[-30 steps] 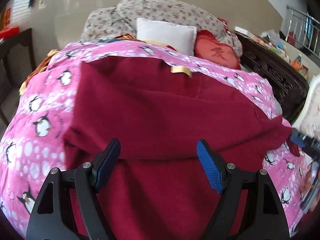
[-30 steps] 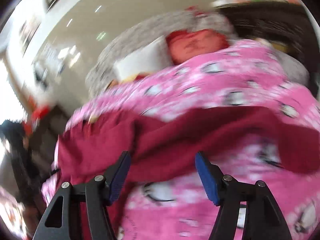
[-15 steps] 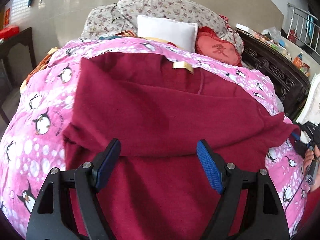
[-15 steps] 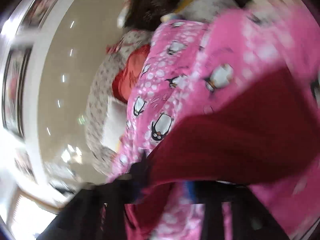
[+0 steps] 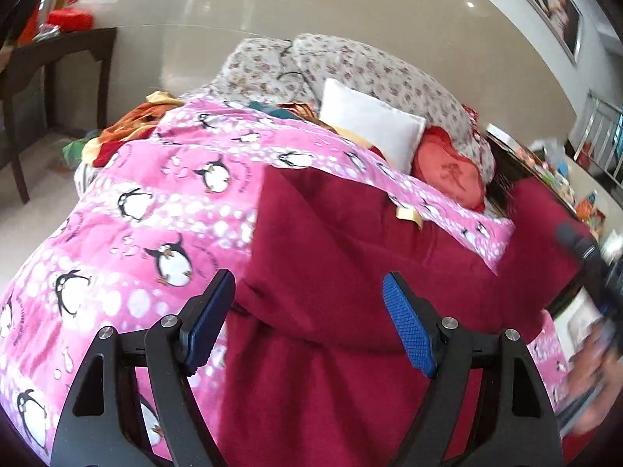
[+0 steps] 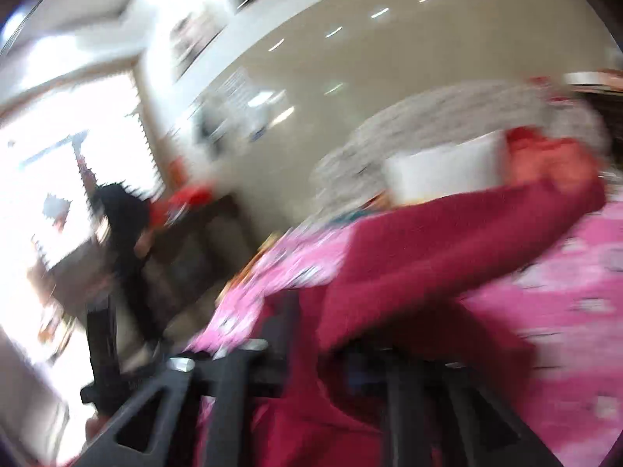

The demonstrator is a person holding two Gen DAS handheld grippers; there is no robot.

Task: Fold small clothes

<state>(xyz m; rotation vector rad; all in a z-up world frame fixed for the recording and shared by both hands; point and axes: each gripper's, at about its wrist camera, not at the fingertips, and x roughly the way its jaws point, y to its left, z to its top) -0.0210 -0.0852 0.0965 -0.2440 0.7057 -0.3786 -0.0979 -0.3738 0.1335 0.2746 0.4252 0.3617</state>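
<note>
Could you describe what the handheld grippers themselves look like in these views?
The left gripper has two matte black plastic fingers with triangular cut-outs and round silver bolt heads, each tipped with a blue textured pad. The right gripper is heavily blurred; only similar black fingers with cut-outs and silver bolts show.

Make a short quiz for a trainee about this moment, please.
1. True or false: the left gripper is open and holds nothing.
2. What lies under the red garment?
3. The white pillow is (a) left of the red cushion, (b) on the dark table, (c) under the garment.

Key: 1 true; 2 the pink penguin blanket; 3 a.
</note>
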